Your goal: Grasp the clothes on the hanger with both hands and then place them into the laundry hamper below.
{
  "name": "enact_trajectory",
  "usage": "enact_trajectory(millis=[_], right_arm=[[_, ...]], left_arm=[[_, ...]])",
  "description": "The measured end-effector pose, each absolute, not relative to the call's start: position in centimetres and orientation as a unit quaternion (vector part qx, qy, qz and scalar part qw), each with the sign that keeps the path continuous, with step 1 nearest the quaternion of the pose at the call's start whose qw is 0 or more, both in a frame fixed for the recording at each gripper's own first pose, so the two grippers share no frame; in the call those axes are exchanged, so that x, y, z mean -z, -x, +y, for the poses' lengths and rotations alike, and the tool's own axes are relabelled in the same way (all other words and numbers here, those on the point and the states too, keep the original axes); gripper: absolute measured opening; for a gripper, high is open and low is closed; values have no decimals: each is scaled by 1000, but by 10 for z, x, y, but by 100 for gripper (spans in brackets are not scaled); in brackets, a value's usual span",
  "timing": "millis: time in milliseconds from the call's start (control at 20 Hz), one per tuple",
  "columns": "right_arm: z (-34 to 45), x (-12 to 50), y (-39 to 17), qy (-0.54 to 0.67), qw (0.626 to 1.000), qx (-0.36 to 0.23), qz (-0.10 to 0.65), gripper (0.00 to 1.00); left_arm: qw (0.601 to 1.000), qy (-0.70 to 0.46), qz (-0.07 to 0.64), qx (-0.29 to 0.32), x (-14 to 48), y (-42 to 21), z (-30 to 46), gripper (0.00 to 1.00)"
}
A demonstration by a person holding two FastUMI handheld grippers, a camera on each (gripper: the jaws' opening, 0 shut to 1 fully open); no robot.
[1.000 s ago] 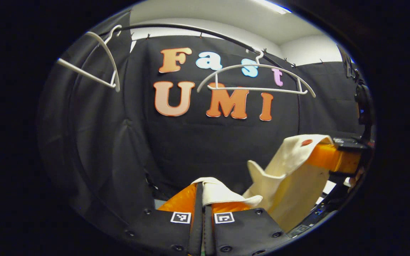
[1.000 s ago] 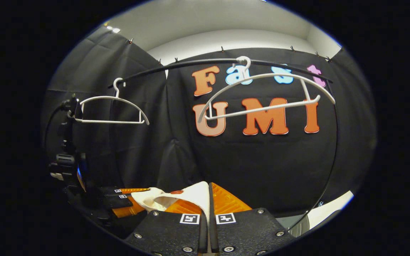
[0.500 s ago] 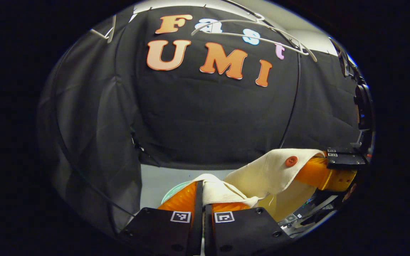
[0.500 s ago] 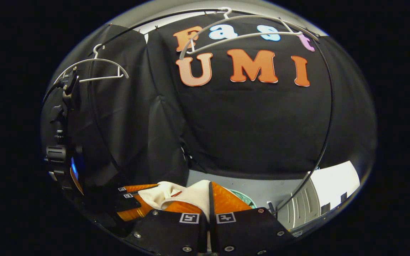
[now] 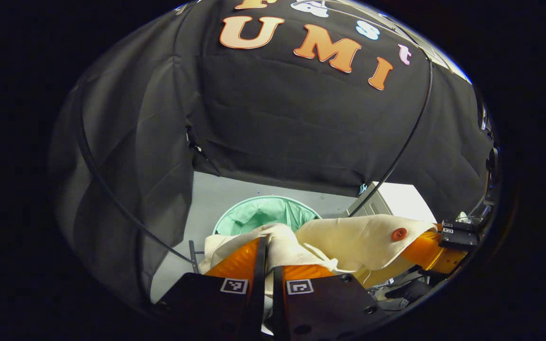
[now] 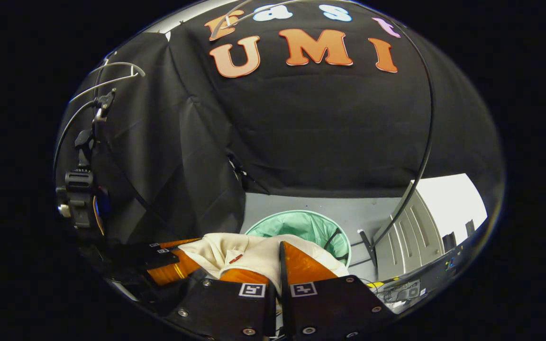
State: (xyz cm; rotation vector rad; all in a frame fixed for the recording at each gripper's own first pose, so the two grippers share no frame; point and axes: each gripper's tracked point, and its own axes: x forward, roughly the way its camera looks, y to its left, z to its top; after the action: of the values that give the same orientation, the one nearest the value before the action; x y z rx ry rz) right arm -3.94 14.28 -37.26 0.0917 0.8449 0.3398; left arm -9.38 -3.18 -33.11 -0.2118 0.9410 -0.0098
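1. Progress: the cream garment (image 5: 349, 239) is off its hanger and carried between the two grippers, so I judge the grasping half of the task done. The white hangers (image 6: 112, 76) near the top of the right gripper view hang bare, high above the hamper. What is left is to lower the cloth into the green laundry hamper (image 5: 266, 213) and let go.

2. Left gripper (image 5: 267, 253): its orange jaws are clenched on a fold of the garment, with cream cloth squeezed in the narrow slit between them and spilling over both tips. The hamper's open mouth lies just beyond those tips, lower down on the grey floor (image 5: 216, 194) (the garment's near edge already overlaps the hamper's rim from this angle).

3. Between the grippers: the garment spans from the left jaws across to the right ones, sagging a little, with a red button (image 5: 399, 233) near the right-hand end. It hangs above and on the near side of the hamper, not yet inside it.

4. Right gripper (image 6: 280, 258): its jaws are likewise clamped on the garment, the cloth draped over the left finger and pinched at the seam between the two. The hamper sits directly past these tips (its green liner looks empty as far as can be seen).
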Motion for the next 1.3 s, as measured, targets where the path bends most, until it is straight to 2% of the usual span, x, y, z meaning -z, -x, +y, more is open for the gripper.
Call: enact_trajectory(millis=[100,150,200,250,300,350,450,500,600,650,750,1000,1300], right_arm=[[143,375,44,-46,895,-162,413,7],[142,379,46,-44,894,-161,416,8],[142,386,49,-44,892,-159,421,9],[141,392,54,-44,888,-157,430,9],[140,392,59,-48,886,-156,433,9],[141,394,59,-51,886,-157,433,14],[139,393,58,-51,889,-151,429,29],[138,393,57,-51,889,-150,430,39],[135,398,62,-53,886,-148,437,65],[134,398,65,-55,884,-146,441,81],[131,405,69,-61,881,-140,449,93],[119,427,76,-51,866,-114,484,94],[118,390,54,-41,892,-121,433,95]], left_arm=[[887,101,450,8,332,96,-34,18],[886,101,452,10,332,95,-36,25],[887,100,451,8,333,95,-35,39],[889,100,447,10,329,92,-35,31],[892,95,442,5,326,92,-32,42],[893,92,440,6,325,90,-32,53],[892,81,446,3,327,94,-29,62],[890,79,449,2,330,96,-31,75],[887,78,455,1,332,98,-31,100],[887,76,456,-3,331,99,-29,100],[886,77,457,-9,330,100,-26,98],[885,84,458,-27,329,106,-14,98],[909,72,408,-33,301,89,-3,98]])
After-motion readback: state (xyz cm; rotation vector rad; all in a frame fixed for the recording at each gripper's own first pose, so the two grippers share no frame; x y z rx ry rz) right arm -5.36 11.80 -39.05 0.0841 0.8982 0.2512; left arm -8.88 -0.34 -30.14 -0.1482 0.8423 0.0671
